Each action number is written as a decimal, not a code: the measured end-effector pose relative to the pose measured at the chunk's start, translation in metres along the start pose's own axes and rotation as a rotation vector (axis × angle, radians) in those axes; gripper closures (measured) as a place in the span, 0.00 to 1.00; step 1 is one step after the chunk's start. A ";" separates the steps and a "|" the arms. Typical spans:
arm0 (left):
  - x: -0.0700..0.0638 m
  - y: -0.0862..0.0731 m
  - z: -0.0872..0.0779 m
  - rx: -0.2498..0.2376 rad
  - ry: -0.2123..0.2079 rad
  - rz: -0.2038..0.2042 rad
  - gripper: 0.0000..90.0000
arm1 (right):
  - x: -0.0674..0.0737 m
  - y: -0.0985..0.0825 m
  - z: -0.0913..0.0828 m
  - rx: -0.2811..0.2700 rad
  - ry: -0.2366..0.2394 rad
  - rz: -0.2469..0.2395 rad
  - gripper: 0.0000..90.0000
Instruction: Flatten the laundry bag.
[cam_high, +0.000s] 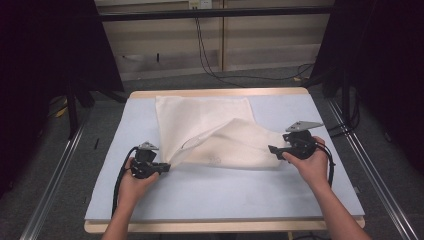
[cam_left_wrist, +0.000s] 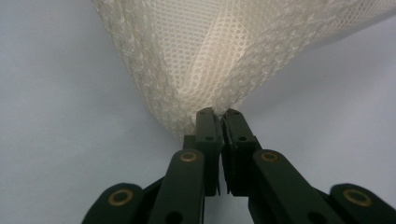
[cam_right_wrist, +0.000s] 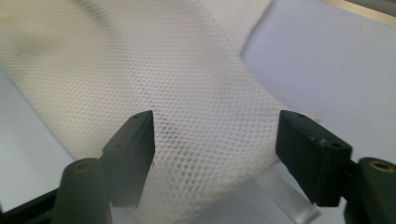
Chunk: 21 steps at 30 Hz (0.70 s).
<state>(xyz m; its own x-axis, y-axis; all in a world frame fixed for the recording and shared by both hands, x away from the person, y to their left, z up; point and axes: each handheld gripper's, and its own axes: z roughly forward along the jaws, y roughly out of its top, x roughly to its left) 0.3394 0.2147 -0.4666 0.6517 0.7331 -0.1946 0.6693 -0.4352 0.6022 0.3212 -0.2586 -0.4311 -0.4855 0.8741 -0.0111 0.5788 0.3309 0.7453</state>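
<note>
Folding progress, high view: white mesh fabric bag (cam_high: 210, 132) lies mid-bench, partly folded, near corners drawn in, far edge flat; squaring up is judged left.
Room, high view: pale blue bench (cam_high: 225, 192) is bare toward the near edge and both sides.
Left gripper view: left hand-held gripper (cam_left_wrist: 218, 113) pressed together, pinching the bag's corner (cam_left_wrist: 205, 100).
Right gripper view: right hand-held gripper (cam_right_wrist: 215, 140) spread wide, mesh (cam_right_wrist: 187, 93) lying free between the jaws.

white mesh bag (cam_high: 210, 130) | half-folded, rumpled | flat on table
</note>
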 end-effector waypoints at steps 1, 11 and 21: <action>0.000 0.000 0.000 0.000 0.000 0.001 0.96 | -0.002 -0.001 0.000 0.004 -0.004 0.012 0.30; 0.000 0.000 0.001 0.001 0.003 0.003 0.96 | -0.014 -0.015 0.004 -0.001 0.056 0.077 0.38; 0.000 0.000 0.000 -0.003 0.023 -0.027 0.96 | -0.009 -0.031 -0.011 -0.052 0.185 0.017 0.91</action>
<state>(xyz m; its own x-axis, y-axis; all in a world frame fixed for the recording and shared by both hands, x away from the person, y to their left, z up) 0.3392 0.2145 -0.4666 0.6246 0.7568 -0.1928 0.6856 -0.4132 0.5993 0.3003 -0.2804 -0.4462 -0.5912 0.7974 0.1207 0.5551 0.2938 0.7782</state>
